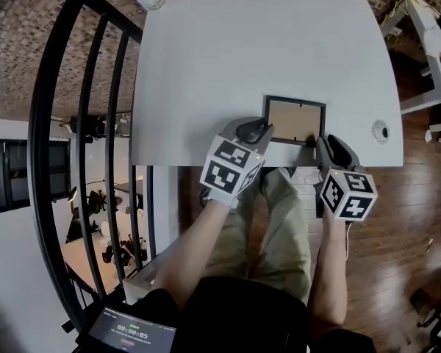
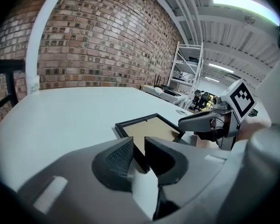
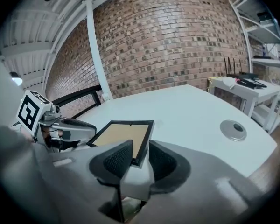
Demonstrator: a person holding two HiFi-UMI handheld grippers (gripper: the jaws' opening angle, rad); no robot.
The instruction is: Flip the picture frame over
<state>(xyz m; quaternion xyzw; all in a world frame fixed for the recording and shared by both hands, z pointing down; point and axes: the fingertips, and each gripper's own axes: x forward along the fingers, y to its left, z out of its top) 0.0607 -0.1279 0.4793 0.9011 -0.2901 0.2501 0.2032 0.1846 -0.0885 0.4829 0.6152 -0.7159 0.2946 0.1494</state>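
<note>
**Head view, both gripper views.** A picture frame (image 1: 294, 120) is shown lying on a white table (image 1: 242, 50), close to the table's near edge and to the right of its middle. The brown backing board is turned upward and is bordered by a black rim.

The frame is met at its two near corners. The left gripper (image 1: 263, 131) is placed at the near-left corner. In the left gripper view, the black rim is seen running down between the two jaws and filling the narrow space between them, so the jaws are read as closed on the rim. The right gripper (image 1: 325, 144) is placed at the near-right corner. In the right gripper view, its jaws are seen standing apart with the corner between them and a little clearance at either side. Nothing is gripped by them.

Both grippers are pointed forward and downward toward the table edge. The marker cubes (image 1: 231, 168) are carried behind the jaws, over the person's lap. The left forearm (image 1: 198, 241) is extended forward and angled inward toward the frame. The right forearm (image 1: 329, 271) is held nearly straight ahead. The two wrists are kept at much the same height, one at each side of the knees (image 1: 279, 219).

A round grommet (image 1: 381, 131) is set into the tabletop to the right of the frame, well apart from it. A black railing (image 1: 95, 123) is seen left of the table.
</note>
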